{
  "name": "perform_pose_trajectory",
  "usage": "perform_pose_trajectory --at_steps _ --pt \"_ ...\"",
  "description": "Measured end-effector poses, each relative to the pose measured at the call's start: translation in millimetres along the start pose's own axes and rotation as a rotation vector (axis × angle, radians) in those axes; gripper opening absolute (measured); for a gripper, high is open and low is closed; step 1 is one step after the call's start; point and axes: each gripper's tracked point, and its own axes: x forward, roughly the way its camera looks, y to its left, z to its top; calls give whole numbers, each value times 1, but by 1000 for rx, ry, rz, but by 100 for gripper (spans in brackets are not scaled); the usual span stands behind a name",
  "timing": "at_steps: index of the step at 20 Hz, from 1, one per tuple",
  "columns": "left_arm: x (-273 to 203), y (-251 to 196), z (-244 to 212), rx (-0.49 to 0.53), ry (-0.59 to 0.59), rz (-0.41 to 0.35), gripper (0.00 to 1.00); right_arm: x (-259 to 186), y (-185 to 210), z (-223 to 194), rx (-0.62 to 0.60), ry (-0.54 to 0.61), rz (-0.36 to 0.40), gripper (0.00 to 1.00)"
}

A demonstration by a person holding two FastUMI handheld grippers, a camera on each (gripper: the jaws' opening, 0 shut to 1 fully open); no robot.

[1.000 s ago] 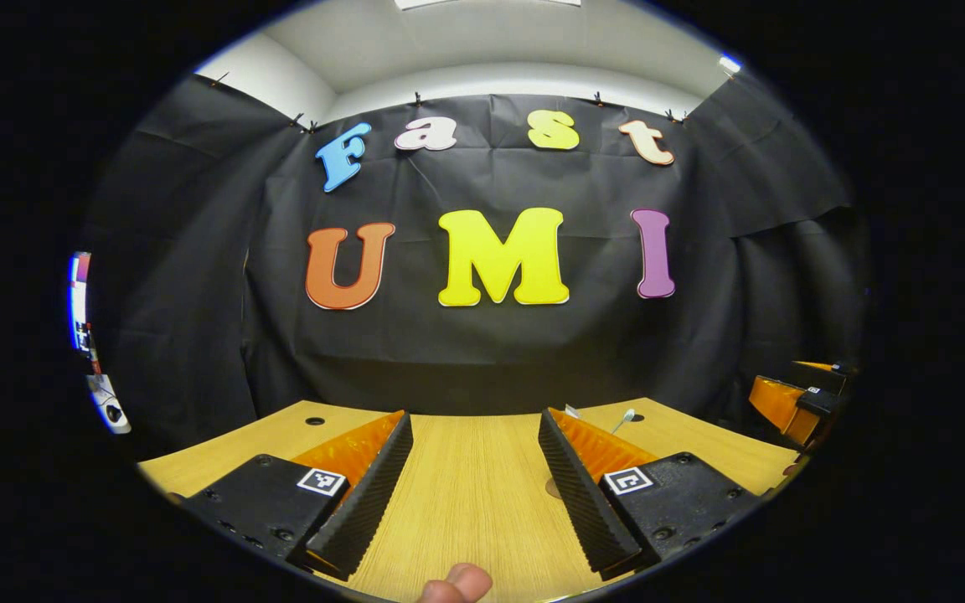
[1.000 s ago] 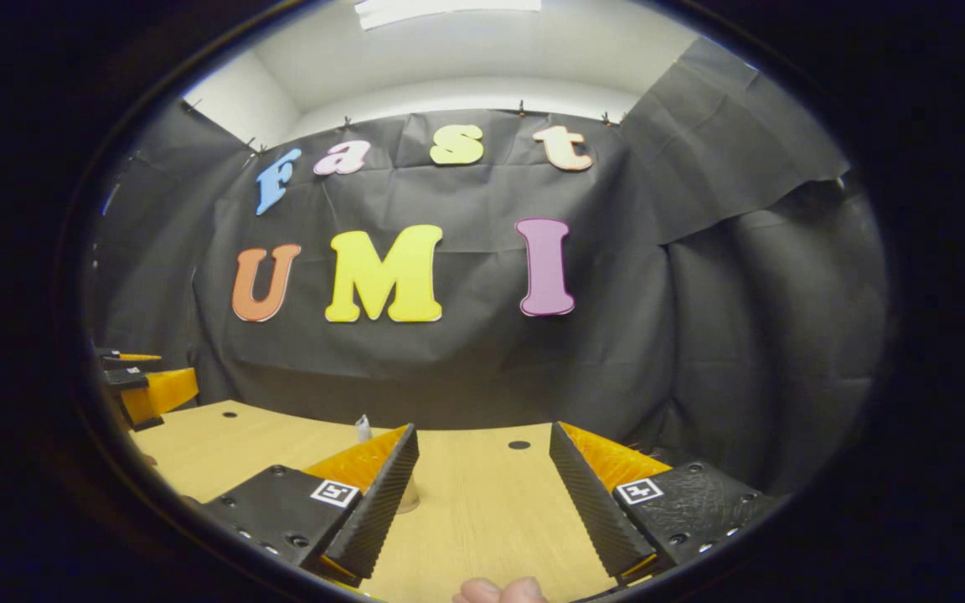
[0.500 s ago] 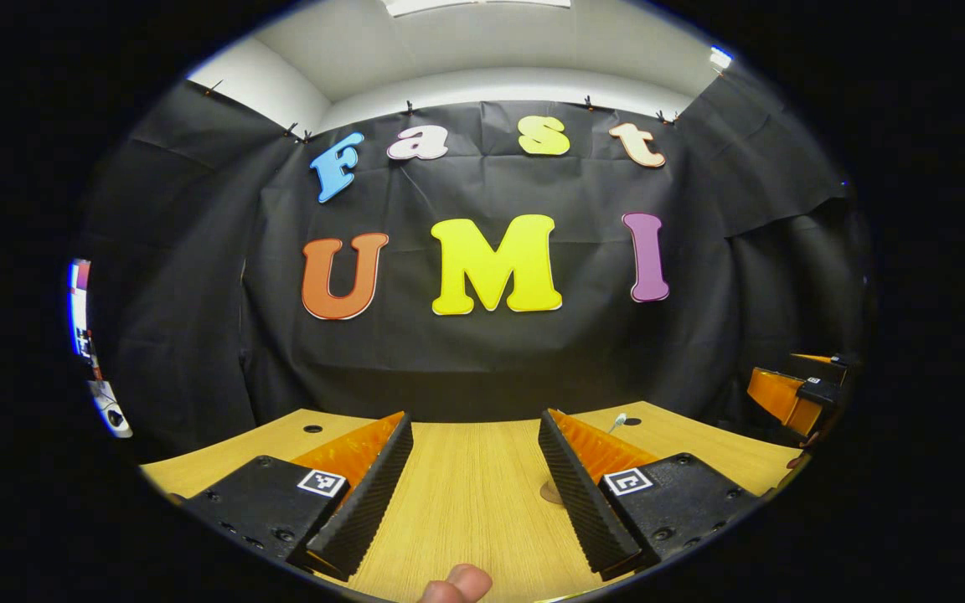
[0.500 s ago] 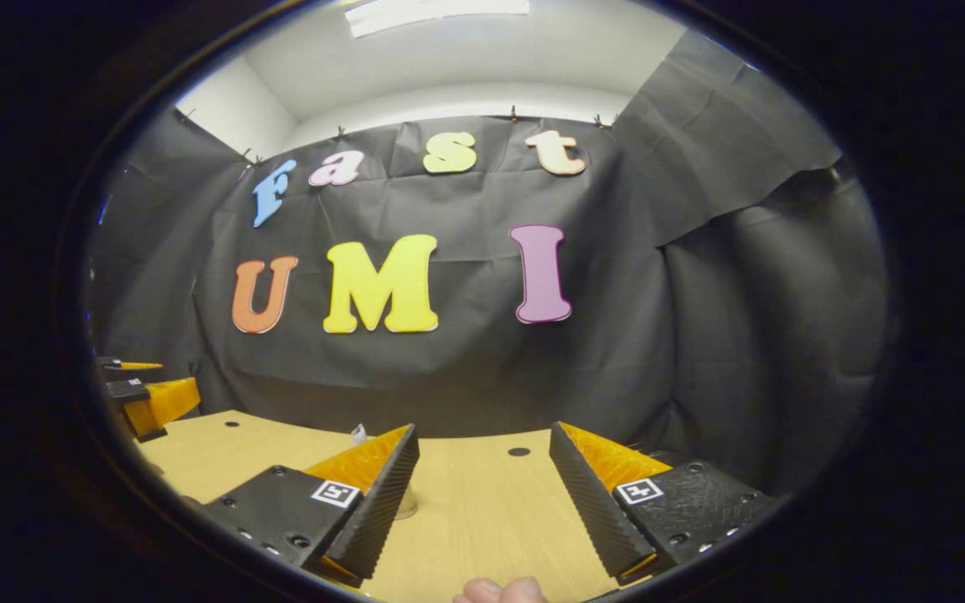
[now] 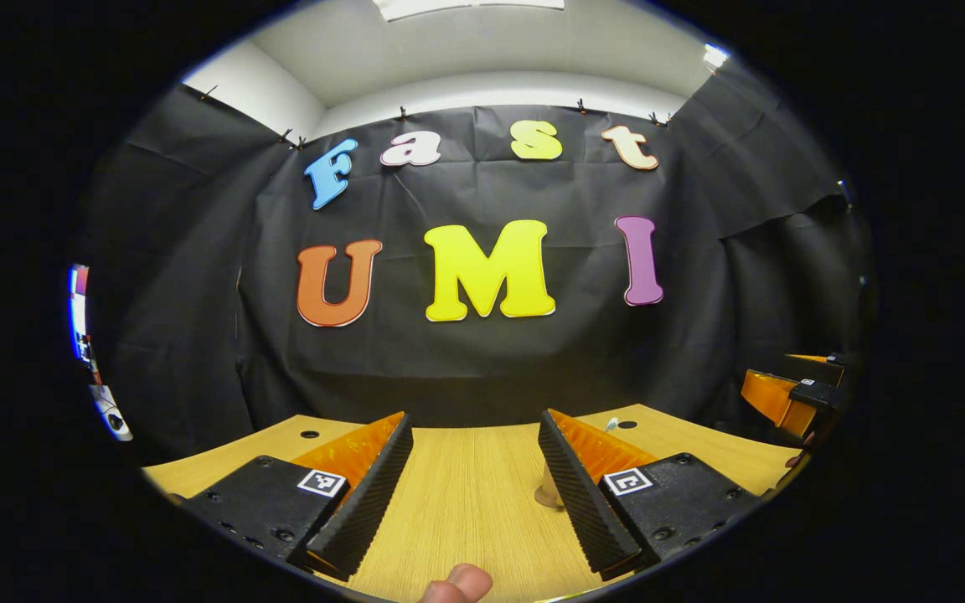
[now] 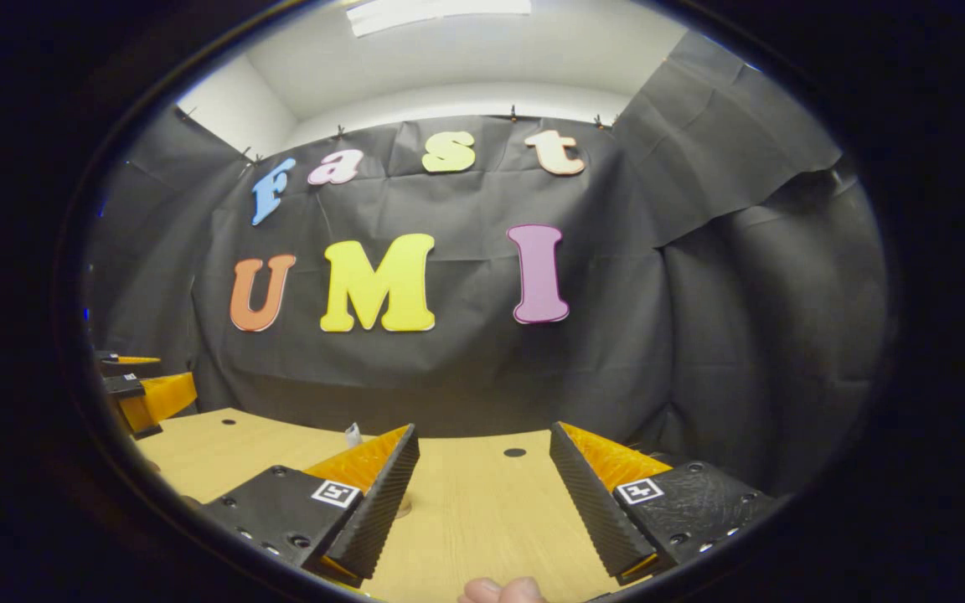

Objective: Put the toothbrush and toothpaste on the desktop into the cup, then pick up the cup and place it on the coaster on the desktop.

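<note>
Over the desktop (image 5: 466, 494), both grippers' square coded tags carry no readable writing.

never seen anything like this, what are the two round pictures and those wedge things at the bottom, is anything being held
Each round picture comes from a wide-angle camera riding on a hand-held grasping tool; a person holds one in each hand. The left gripper view looks along the left tool, the right gripper view along the right tool. The wedges at the bottom are each tool's own two fingers, standing apart with bare wooden desk between them, so nothing is held. A fingertip of the person shows at the bottom edge. A small pale object stands on the desk, partly hidden behind a finger; I cannot tell what it is. Each view also shows the other tool near its side edge.
</note>
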Motion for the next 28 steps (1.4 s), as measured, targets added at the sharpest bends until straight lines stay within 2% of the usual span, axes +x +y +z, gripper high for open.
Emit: perform_pose_trajectory --at_steps 11,12,13,28 --pt "6 -12 -5 1 12 -17 95 -3 -7 -2 0 16 -3 95" --pt "6 -13 -5 0 15 -19 95 -3 -8 -3 3 19 -3 91" --pt "6 -13 -5 -1 15 -21 96 -3 -9 -4 -1 22 -3 95" --pt "2 -14 -2 1 -8 -27 96 -7 -7 -2 -35 19 -8 95"
